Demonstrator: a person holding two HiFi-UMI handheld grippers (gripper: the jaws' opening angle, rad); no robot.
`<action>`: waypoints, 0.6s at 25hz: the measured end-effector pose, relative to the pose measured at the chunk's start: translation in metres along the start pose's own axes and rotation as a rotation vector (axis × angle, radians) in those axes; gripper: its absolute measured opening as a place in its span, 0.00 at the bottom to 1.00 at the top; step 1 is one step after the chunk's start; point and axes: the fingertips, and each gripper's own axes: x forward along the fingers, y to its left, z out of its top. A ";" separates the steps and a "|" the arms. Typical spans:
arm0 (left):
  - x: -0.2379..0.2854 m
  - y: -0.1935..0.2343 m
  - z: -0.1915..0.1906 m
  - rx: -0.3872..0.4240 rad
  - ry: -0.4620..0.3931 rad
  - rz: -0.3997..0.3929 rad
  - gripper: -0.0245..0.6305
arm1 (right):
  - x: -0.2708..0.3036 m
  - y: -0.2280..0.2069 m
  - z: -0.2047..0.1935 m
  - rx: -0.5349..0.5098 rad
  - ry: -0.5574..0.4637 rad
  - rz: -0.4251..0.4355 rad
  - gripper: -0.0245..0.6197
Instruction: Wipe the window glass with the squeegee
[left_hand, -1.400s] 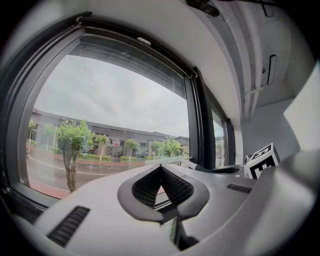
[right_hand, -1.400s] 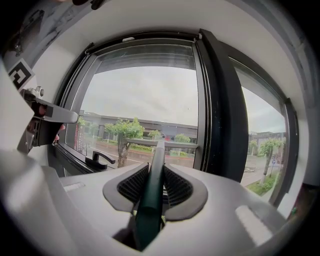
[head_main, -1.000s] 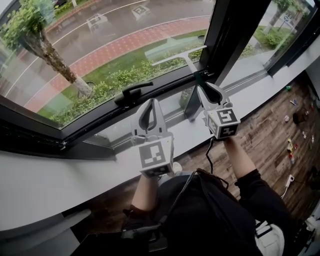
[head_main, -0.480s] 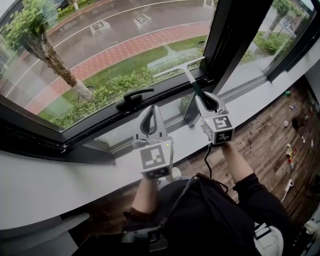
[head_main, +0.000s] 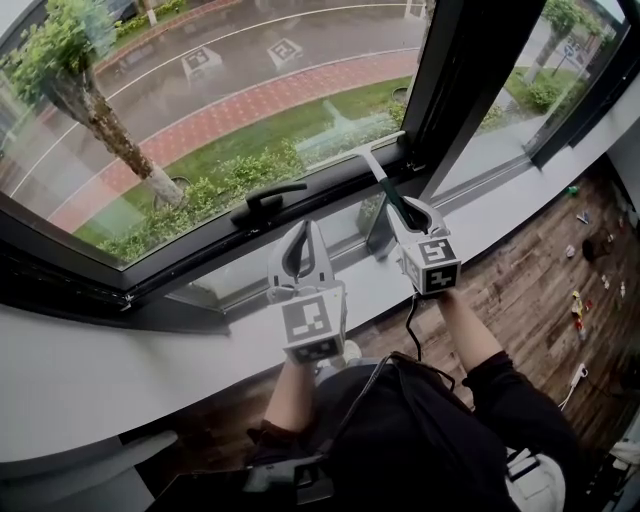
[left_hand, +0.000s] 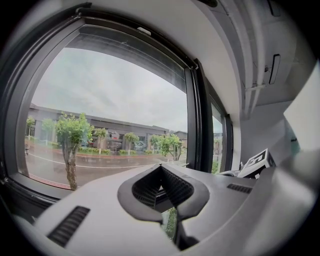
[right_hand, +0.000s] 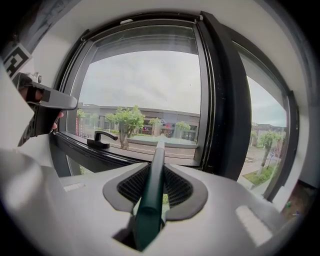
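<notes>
The right gripper (head_main: 410, 208) is clenched on the green handle of the squeegee (right_hand: 152, 192). Its blade lies at the bottom edge of the window glass (head_main: 200, 100), near the right frame. The left gripper (head_main: 300, 235) is closed and empty, below the window handle (head_main: 265, 198).

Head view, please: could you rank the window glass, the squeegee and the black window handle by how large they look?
1. The window glass, by far the largest.
2. The squeegee, held in the right gripper.
3. The window handle, a little shorter than the squeegee; they are close, so this order is not certain.
</notes>
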 end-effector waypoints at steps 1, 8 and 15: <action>0.000 0.000 -0.001 0.000 0.002 -0.001 0.04 | 0.001 0.000 -0.002 0.001 0.005 0.000 0.19; 0.001 0.002 -0.002 -0.001 0.010 0.002 0.04 | 0.003 0.001 -0.010 0.002 0.032 0.000 0.19; -0.001 0.004 -0.006 -0.009 0.020 -0.002 0.04 | 0.003 0.001 -0.016 0.004 0.054 -0.003 0.19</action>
